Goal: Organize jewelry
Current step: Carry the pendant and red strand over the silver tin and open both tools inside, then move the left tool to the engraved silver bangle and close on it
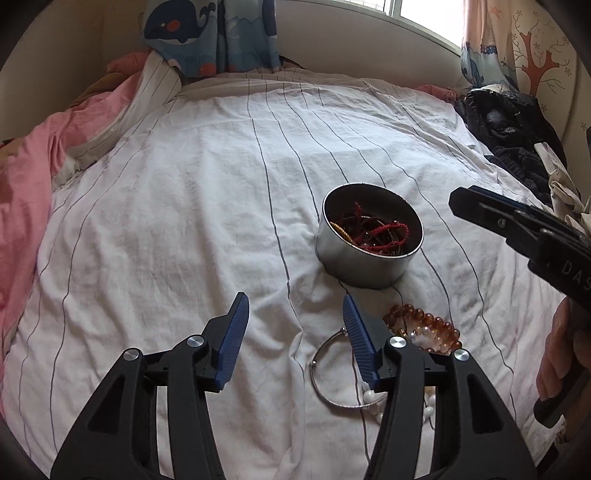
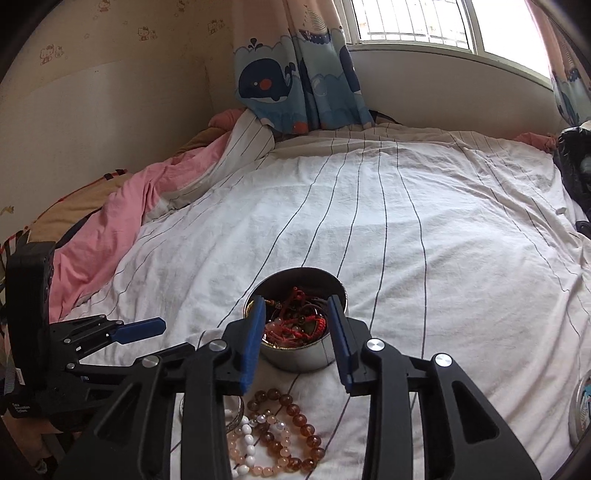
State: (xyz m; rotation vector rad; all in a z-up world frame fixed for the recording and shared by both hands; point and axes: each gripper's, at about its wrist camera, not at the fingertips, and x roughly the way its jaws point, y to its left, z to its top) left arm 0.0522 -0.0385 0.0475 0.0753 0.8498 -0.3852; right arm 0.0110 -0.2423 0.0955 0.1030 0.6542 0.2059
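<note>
Your left tool (image 1: 295, 314) and right tool (image 2: 297, 325) both gape wide, holding nothing. One steel tin (image 1: 364, 258) of red cord bracelets sits just ahead; one amber bead bracelet (image 2: 291, 428), one silver bangle (image 1: 325, 376) and white beads lie beneath them on the bed (image 1: 184, 184).

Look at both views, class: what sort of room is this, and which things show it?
Most likely a child's bedroom. The work surface is a bed with a striped white sheet and a pink quilt; whale-print curtains hang below the window, and the wallpaper carries cartoon cats.
</note>
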